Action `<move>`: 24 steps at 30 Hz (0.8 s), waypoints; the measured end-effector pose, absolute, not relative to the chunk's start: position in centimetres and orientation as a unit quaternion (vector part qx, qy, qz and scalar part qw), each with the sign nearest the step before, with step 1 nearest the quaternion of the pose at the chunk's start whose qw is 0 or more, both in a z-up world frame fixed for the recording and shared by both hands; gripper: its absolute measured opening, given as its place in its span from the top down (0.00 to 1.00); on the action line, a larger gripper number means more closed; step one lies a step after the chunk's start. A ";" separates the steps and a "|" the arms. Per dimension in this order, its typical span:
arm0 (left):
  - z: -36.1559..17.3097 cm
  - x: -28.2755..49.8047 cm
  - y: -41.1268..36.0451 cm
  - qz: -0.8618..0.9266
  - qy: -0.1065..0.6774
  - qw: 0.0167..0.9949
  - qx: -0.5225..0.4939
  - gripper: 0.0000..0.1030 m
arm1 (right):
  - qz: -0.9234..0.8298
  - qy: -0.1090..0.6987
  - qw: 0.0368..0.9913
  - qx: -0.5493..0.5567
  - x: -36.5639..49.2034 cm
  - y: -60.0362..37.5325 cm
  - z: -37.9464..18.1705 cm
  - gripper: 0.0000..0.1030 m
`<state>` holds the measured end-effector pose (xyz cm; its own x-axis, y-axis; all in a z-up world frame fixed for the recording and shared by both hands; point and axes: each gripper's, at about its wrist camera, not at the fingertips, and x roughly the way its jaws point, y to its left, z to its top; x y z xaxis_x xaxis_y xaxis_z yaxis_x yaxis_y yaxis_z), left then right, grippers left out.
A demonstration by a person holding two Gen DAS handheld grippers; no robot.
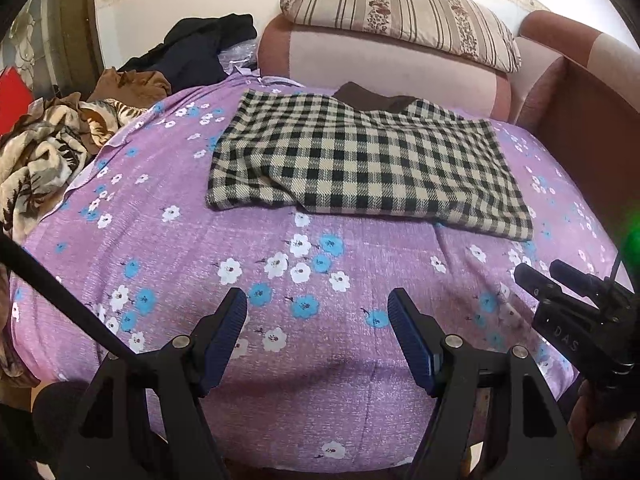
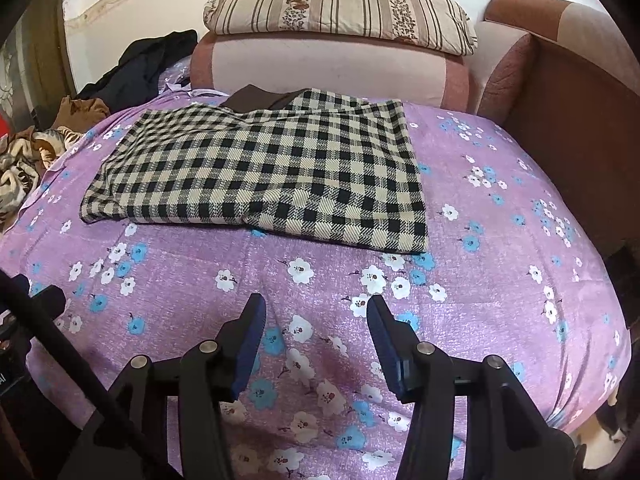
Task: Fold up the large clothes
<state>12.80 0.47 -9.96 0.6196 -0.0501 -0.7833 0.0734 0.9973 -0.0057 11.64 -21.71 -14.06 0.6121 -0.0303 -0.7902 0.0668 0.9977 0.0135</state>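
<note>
I am looking into a lived-in room of a home, a bedroom or a sitting room used for sleeping. In front of me is a bed (image 1: 168,264) under a purple sheet printed with white and blue flowers. Behind it stands a pink and brown sofa (image 1: 384,64), with a striped, flowered pillow (image 1: 400,12) lying along the top of its back. A folded checked garment (image 2: 272,176) lies on the sheet. On the left edge loose clothes are heaped: a dark pile (image 1: 200,48) and a tiger-patterned blanket (image 1: 40,152). The wall (image 2: 132,4) behind is pale with a decorative border strip.
</note>
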 end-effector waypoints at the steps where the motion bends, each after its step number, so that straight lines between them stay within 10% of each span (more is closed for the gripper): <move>1: -10.1 12.9 0.5 -0.035 0.437 0.899 0.013 0.30 | -0.028 0.440 0.897 0.021 11.7 -21.7 -14.2 0.45; 24: -11.4 13.5 0.2 -0.031 0.450 0.893 0.014 0.30 | -0.041 0.439 0.897 0.012 12.2 -21.6 -15.1 0.45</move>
<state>13.47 0.25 -11.41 0.5937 -0.0423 -0.8036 0.0679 0.9977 -0.0023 12.24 -21.60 -15.08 0.6107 -0.0624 -0.7894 0.0834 0.9964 -0.0142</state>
